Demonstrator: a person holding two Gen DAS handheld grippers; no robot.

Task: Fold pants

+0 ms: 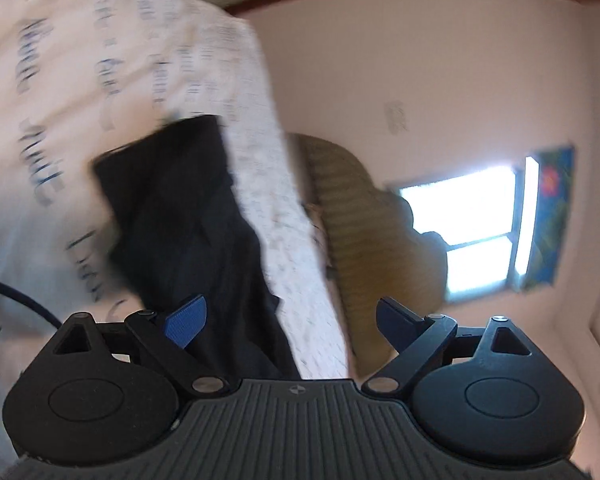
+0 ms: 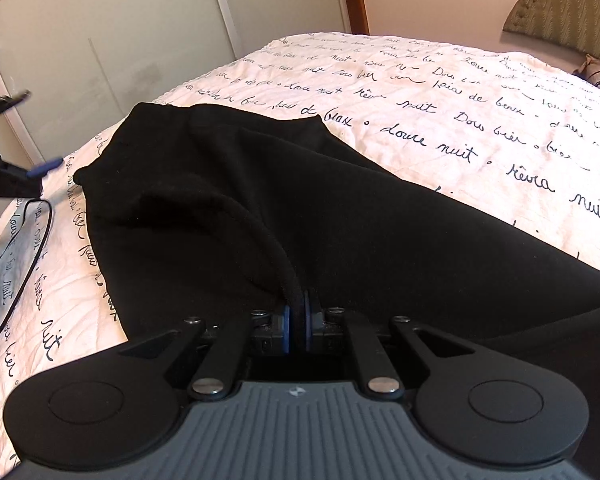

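Observation:
Black pants [image 2: 300,200] lie spread on a white bedspread with dark handwriting [image 2: 460,92]. My right gripper [image 2: 298,324] is shut on a raised fold of the pants' edge, the cloth pinched between its blue pads. My left gripper [image 1: 290,320] is open and empty, its blue fingertips [image 1: 186,320] wide apart, tilted and blurred, above the pants [image 1: 188,216] near the bed's edge. The left gripper also shows in the right wrist view [image 2: 8,168], off the bed's left corner.
A black cable [image 2: 32,248] loops over the bed's left side. A green padded headboard [image 2: 572,4] stands at the back right; a sliding wardrobe door [image 2: 120,40] is behind. A window [image 1: 472,232] shows in the left wrist view.

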